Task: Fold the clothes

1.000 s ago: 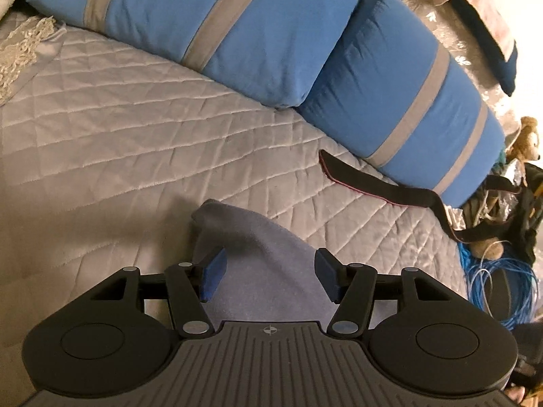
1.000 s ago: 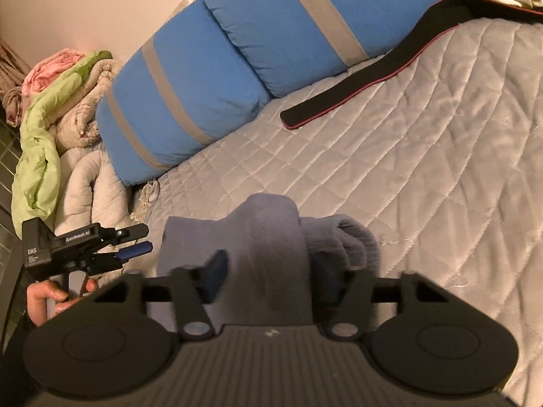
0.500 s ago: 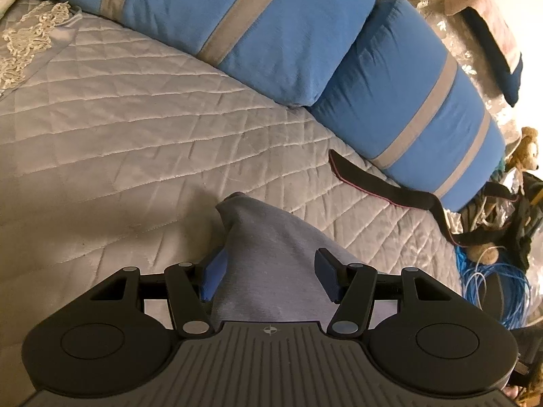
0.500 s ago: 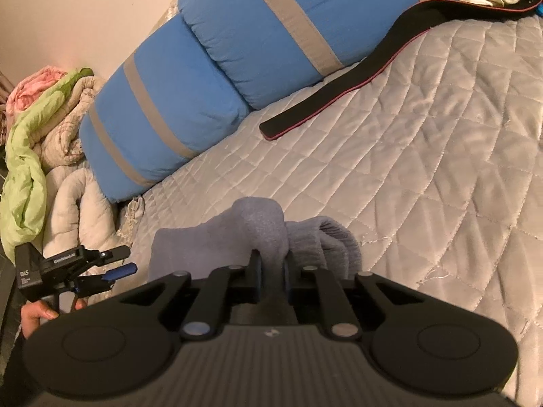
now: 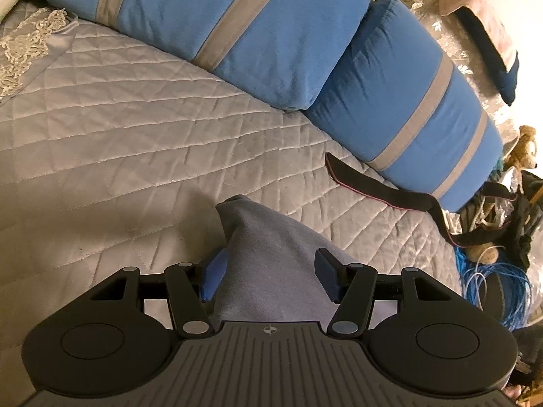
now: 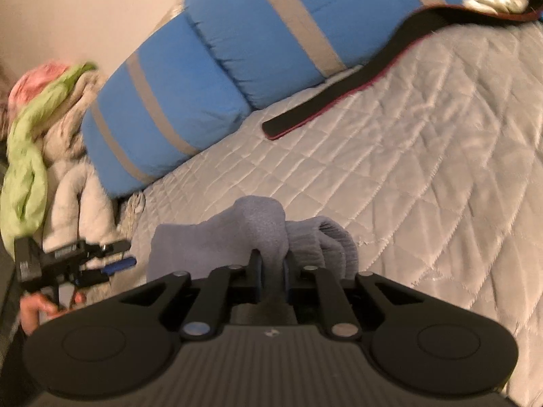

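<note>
A grey garment lies bunched on the quilted bed cover. In the left wrist view my left gripper is open, its blue pads either side of a raised corner of the cloth. In the right wrist view my right gripper is shut on a raised fold of the grey garment, with a rolled part to its right. The left gripper also shows at the lower left of that view, held in a hand.
Two blue pillows with grey stripes lie along the far side of the bed. A black strap lies beside them. Blue cables and a soft toy sit off the right edge. Piled clothes sit at the left.
My right gripper went from open to shut on the garment's fold. My left gripper stayed open and shifted so that the cloth corner sits between its pads.
</note>
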A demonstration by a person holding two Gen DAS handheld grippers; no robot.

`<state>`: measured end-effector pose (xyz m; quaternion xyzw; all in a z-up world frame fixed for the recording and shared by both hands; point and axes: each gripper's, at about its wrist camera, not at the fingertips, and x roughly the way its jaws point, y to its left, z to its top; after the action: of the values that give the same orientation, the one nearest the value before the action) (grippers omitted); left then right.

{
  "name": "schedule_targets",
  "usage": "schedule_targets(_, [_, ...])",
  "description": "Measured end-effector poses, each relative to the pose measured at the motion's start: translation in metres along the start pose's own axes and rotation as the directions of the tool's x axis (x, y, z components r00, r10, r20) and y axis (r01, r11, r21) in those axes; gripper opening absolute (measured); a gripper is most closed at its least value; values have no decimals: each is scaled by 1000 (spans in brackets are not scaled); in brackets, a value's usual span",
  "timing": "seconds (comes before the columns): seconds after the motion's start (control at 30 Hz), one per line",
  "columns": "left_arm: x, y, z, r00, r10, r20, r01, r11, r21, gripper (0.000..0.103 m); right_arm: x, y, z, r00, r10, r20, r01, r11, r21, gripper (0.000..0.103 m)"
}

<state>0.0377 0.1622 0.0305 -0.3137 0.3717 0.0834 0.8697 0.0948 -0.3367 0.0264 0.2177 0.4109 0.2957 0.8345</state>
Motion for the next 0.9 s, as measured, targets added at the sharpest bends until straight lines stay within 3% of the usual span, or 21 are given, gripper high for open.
schedule_targets(0.03, [1, -1, 0, 1000, 5, 0, -5, 1000, 2, 56, -1, 4, 0, 1000, -9, 13, 9, 999, -33, 24])
schedule_targets(0.13, [1, -2, 0, 1000, 16, 3, -16, 1000, 3, 56, -4, 17, -1, 997, -33, 64, 41, 991, -128, 52])
schedule_targets(0.27, [2, -4, 1, 1000, 14, -1, -14, 1000, 7, 56, 3, 28, 3, 994, -48, 101, 67, 978, -198, 64])
schedule_targets(0.33, [3, -5, 0, 1000, 15, -2, -15, 1000, 13, 56, 11, 31, 6, 992, -71, 103, 91, 974, -205, 64])
schedule_targets(0.37, [4, -6, 0, 1000, 17, -4, -17, 1000, 17, 56, 14, 30, 8, 991, -86, 103, 105, 975, -193, 55])
schedule_targets(0.43, [5, -6, 0, 1000, 22, -6, -22, 1000, 23, 56, 21, 26, 11, 988, -116, 99, 132, 977, -167, 28])
schedule_targets(0.57, [7, -6, 0, 999, 33, -3, -33, 999, 35, 56, 29, 12, 16, 986, -148, 78, 154, 984, -88, 24])
schedule_targets(0.6, [7, -5, 0, 999, 40, -1, -40, 998, 39, 56, 32, 9, 17, 985, -157, 71, 162, 984, -77, 28])
schedule_targets(0.63, [8, -5, 0, 999, 53, -1, -53, 998, 43, 56, 34, 7, 17, 984, -169, 63, 173, 983, -65, 39])
schedule_targets(0.8, [13, -5, 0, 992, 127, 0, -127, 989, 73, 56, 44, -3, 21, 977, -211, 33, 212, 977, -10, 48])
schedule_targets(0.83, [14, -4, 1, 991, 136, 1, -136, 988, 77, 56, 45, -6, 21, 974, -224, 29, 224, 975, 2, 56])
schedule_targets(0.87, [14, -4, 1, 990, 144, 1, -143, 986, 81, 56, 46, -9, 21, 970, -242, 24, 241, 970, 17, 71])
schedule_targets(0.9, [15, -4, 1, 989, 147, 3, -147, 986, 82, 56, 48, -12, 21, 966, -257, 16, 257, 966, 32, 75])
